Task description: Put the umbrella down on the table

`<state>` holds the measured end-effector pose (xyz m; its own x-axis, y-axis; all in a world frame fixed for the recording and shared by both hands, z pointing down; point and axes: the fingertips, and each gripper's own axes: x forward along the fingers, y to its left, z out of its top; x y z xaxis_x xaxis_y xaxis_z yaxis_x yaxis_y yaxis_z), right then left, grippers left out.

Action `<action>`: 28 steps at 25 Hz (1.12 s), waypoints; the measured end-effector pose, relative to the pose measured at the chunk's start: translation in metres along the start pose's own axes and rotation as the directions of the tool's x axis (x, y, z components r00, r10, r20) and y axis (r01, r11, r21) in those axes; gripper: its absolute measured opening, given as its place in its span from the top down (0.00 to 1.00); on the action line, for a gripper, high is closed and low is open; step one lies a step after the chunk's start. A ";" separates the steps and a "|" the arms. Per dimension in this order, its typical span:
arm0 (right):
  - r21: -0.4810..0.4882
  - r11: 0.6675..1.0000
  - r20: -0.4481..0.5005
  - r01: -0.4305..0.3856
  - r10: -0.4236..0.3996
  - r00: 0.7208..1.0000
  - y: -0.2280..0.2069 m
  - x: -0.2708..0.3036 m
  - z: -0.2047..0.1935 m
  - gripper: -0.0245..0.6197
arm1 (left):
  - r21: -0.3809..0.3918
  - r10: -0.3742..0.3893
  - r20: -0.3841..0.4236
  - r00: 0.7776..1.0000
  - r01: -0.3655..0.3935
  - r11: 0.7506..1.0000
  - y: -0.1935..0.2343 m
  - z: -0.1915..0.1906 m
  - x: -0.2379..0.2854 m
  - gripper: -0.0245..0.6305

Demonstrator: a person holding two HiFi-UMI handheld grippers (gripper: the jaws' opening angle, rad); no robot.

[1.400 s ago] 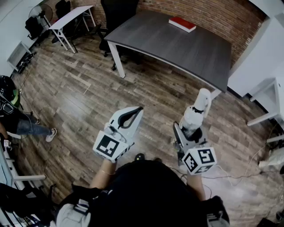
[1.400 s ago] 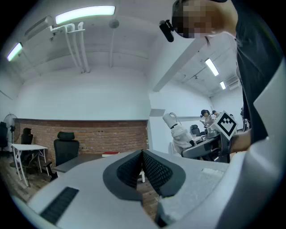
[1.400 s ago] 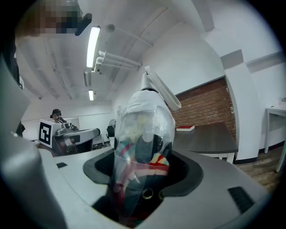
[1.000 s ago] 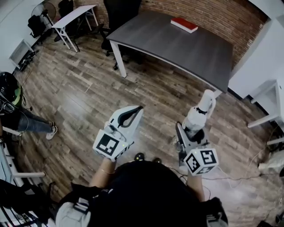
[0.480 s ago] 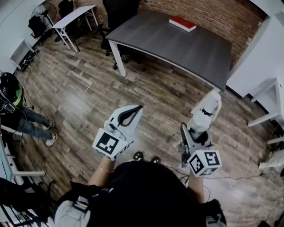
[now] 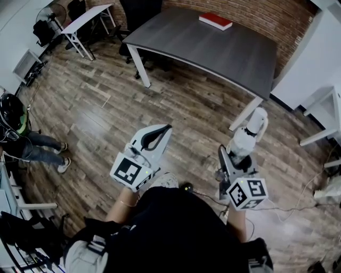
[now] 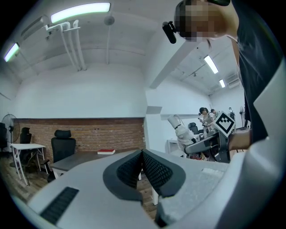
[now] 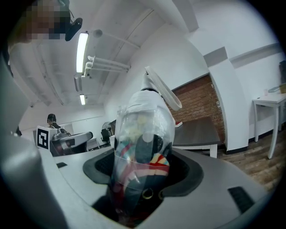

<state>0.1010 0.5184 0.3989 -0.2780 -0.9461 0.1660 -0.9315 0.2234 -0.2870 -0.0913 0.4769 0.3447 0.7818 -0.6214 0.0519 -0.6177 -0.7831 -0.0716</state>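
A folded umbrella (image 6: 246, 134) in a clear and white sleeve, with coloured stripes showing through (image 8: 142, 147), sticks out forward from my right gripper (image 6: 240, 154), whose jaws are shut on it. Its white tip points toward the near right corner of the dark grey table (image 6: 234, 53), which stands ahead in the head view. My left gripper (image 6: 159, 137) is held level over the wood floor to the left, its black pads (image 7: 152, 169) pressed together with nothing between them. The table top (image 8: 196, 132) shows beyond the umbrella in the right gripper view.
A red book (image 6: 216, 21) lies at the table's far side. A black office chair (image 6: 139, 13) stands behind the table and a white desk (image 6: 85, 21) at the far left. A person (image 6: 21, 139) sits at the left edge. Cables (image 6: 282, 208) trail on the floor at right.
Both grippers and the view have moved forward toward the table; the umbrella's tip now lies close to the table's near right leg. Both grips look the same.
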 end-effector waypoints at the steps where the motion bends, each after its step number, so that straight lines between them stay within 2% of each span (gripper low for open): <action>1: 0.008 1.000 -0.001 -0.002 0.002 1.000 0.000 -0.001 -0.001 0.50 | 0.006 0.000 -0.005 1.000 0.000 1.000 -0.002 -0.001 0.000 0.97; 13: 0.006 1.000 -0.020 0.003 -0.003 1.000 -0.021 0.015 0.001 0.50 | 0.004 0.002 -0.006 1.000 -0.002 1.000 0.011 -0.005 0.031 0.97; 18: 0.000 1.000 -0.013 0.018 -0.018 1.000 -0.034 0.038 0.013 0.50 | 0.009 -0.013 0.026 1.000 0.013 1.000 0.031 -0.002 0.057 0.97; 23: -0.008 1.000 -0.023 0.029 -0.029 0.999 -0.044 0.066 0.025 0.50 | -0.009 -0.017 0.017 1.000 0.018 1.000 0.054 -0.005 0.082 0.97; 28: 0.005 1.000 -0.032 0.029 -0.029 0.999 -0.055 0.100 0.030 0.51 | 0.023 -0.010 0.052 0.999 0.009 1.000 0.088 -0.005 0.103 0.97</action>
<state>0.1319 0.4046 0.4032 -0.2583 -0.9442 0.2046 -0.9381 0.1945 -0.2867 -0.0656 0.3434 0.3486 0.7911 -0.6116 0.0010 -0.6088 -0.7877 -0.0940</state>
